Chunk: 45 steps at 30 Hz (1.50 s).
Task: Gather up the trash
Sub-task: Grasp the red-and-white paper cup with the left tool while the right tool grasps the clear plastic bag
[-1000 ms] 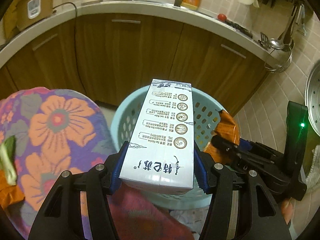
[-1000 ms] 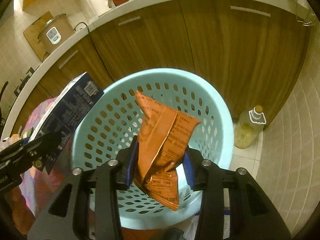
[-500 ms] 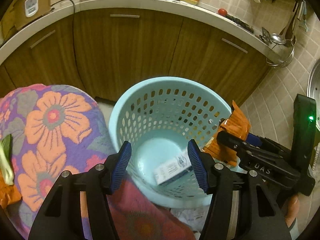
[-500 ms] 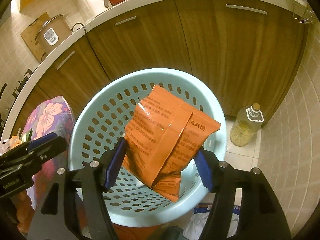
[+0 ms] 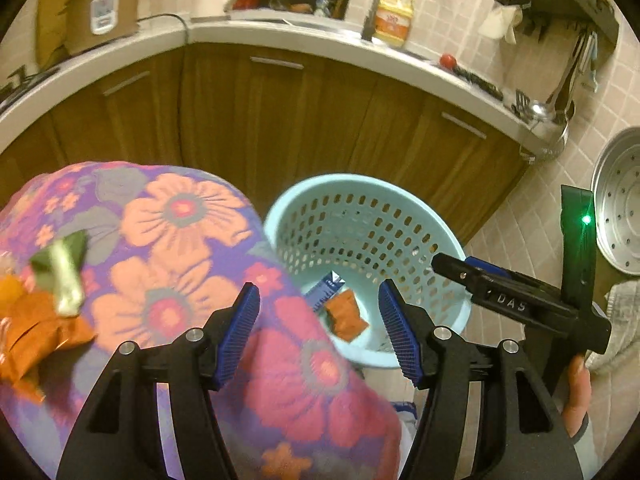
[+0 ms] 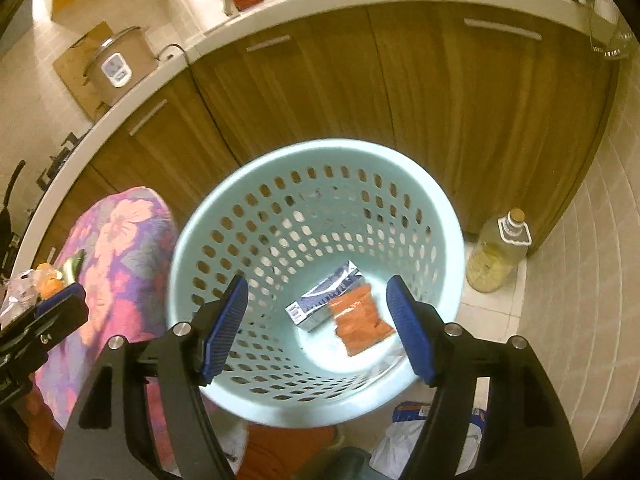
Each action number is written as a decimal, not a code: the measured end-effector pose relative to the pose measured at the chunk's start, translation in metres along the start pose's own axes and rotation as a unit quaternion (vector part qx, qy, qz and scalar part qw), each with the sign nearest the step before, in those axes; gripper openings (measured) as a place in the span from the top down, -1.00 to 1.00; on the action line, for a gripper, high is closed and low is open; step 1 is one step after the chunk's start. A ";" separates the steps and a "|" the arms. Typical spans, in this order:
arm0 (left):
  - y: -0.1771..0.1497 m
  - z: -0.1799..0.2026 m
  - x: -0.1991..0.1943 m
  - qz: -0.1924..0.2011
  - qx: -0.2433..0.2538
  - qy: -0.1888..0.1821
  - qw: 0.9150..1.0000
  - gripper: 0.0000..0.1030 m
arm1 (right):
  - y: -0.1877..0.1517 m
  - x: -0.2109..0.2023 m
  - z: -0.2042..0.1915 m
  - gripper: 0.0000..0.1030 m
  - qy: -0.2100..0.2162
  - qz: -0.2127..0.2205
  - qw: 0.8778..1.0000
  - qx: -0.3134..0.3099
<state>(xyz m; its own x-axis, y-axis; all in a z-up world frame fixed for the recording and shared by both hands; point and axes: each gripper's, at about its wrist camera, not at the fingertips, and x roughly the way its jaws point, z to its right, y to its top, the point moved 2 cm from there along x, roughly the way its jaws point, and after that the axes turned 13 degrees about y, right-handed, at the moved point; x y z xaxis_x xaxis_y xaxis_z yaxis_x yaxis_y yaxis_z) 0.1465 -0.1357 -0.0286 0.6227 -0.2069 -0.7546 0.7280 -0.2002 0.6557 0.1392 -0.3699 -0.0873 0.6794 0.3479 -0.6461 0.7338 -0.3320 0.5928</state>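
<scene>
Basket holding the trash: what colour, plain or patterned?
Light blue basket, plain, its wall perforated with rows of oval holes. The right wrist view shows it best.

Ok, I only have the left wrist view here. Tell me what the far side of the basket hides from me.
Observer: A yellow oil bottle stands on the floor tiles to the right of the blue basket.
Operator: Describe the bottom of the basket properly.
Observer: The carton and the orange packet lie side by side, touching, packet on the right.
Operator: Check the right gripper's jaws.
Observer: The right gripper is open and empty above the basket.
</scene>
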 end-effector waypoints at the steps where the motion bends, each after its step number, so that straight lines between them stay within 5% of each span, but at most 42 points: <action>1: -0.003 -0.006 -0.009 0.008 -0.006 0.002 1.000 -0.17 | 0.000 -0.005 -0.010 -0.31 0.006 0.007 1.000 -0.009; 11: -0.032 -0.084 -0.094 0.087 -0.092 0.057 0.990 -0.25 | -0.014 -0.018 -0.134 -0.32 0.086 0.026 0.986 -0.139; 18: -0.067 -0.183 -0.155 0.129 -0.193 0.162 0.959 -0.32 | -0.040 0.002 -0.224 -0.32 0.135 0.000 0.967 -0.217; 25: -0.097 -0.275 -0.182 0.121 -0.268 0.224 0.929 -0.41 | -0.053 0.022 -0.288 -0.32 0.168 -0.020 0.951 -0.258; 33: -0.106 -0.328 -0.149 0.069 -0.306 0.205 0.927 -0.41 | -0.044 0.047 -0.346 -0.45 0.186 -0.019 0.937 -0.296; 41: -0.097 -0.337 -0.111 0.043 -0.292 0.212 0.932 -0.38 | -0.019 0.087 -0.361 -0.70 0.212 -0.047 0.944 -0.249; 45: -0.101 -0.343 -0.093 0.030 -0.297 0.209 0.931 -0.06 | -0.015 0.108 -0.367 -0.74 0.218 -0.069 0.946 -0.229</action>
<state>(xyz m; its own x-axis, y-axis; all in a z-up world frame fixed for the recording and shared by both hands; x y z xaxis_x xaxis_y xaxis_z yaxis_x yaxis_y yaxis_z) 0.1137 0.2326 -0.0332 0.6335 0.2158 -0.7431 0.6419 0.3896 0.6604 0.2051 -0.0059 0.0105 0.4418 0.7223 -0.5320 0.6745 0.1236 0.7278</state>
